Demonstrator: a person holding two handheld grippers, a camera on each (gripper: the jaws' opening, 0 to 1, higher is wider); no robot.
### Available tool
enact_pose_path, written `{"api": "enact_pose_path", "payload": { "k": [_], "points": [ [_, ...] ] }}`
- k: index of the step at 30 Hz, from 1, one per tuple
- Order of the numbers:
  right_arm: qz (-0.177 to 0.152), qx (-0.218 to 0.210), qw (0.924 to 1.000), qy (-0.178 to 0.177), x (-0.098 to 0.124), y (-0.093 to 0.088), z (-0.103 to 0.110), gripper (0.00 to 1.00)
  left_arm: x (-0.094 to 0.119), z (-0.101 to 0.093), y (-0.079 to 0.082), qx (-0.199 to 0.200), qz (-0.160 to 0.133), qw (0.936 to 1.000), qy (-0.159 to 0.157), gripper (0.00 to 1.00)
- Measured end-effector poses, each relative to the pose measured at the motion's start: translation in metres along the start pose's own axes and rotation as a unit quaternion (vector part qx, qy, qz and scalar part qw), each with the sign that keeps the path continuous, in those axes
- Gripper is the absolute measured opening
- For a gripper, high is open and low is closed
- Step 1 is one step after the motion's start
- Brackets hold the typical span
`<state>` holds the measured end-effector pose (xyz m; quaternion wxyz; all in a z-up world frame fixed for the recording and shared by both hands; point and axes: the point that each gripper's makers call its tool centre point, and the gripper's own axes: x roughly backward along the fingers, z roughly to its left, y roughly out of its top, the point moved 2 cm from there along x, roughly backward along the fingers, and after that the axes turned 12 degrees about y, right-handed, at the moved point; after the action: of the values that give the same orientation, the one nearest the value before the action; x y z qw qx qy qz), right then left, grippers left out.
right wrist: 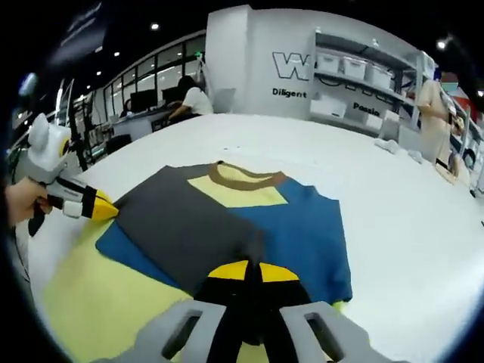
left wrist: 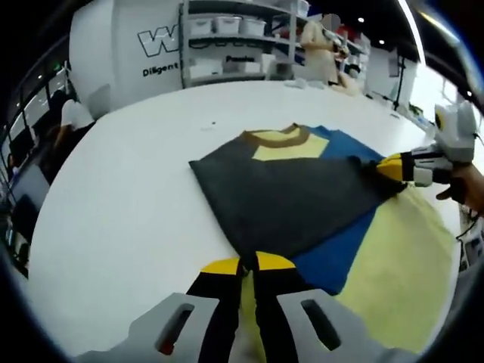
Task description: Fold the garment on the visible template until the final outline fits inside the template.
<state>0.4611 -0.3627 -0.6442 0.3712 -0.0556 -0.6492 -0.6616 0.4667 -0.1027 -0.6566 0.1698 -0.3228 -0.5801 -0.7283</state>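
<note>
A T-shirt (left wrist: pixel 336 246) (right wrist: pixel 302 227) with a blue body, a brown collar (left wrist: pixel 276 137) (right wrist: pixel 242 180) and a yellow chest patch lies on a pale yellow template (left wrist: pixel 401 257) (right wrist: pixel 98 295). A dark grey part of it (left wrist: pixel 287 197) (right wrist: pixel 181 227) is folded across the blue. My left gripper (left wrist: pixel 246 263) (right wrist: pixel 106 209) is shut on one corner of the grey flap. At the flap's other corner, my right gripper (right wrist: pixel 247 271) (left wrist: pixel 389 168) is shut on the cloth as well. A hand (left wrist: pixel 473 189) holds the right gripper.
The white table (left wrist: pixel 128 204) (right wrist: pixel 393 197) stretches wide around the shirt. Shelves with white bins (left wrist: pixel 227 38) (right wrist: pixel 355 76) stand beyond its far edge. A person (left wrist: pixel 321 49) stands by the shelves; another (right wrist: pixel 193 98) sits at a desk.
</note>
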Motion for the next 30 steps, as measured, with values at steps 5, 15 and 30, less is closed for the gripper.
{"api": "enact_pose_path", "payload": {
  "k": [5,15,30],
  "points": [
    [-0.022,-0.061,0.9978,-0.010,0.007,0.001,-0.010,0.00,0.001,0.011,-0.002,-0.004,0.003,0.9998,0.020,0.03],
    [0.007,-0.012,0.9996,-0.024,0.005,-0.007,-0.010,0.00,0.002,0.027,-0.006,-0.001,0.010,0.9996,0.028,0.03],
    [0.033,0.035,0.9977,-0.049,0.020,-0.011,-0.021,0.00,0.005,0.032,-0.007,-0.021,0.008,0.9988,0.043,0.09]
  ]
}}
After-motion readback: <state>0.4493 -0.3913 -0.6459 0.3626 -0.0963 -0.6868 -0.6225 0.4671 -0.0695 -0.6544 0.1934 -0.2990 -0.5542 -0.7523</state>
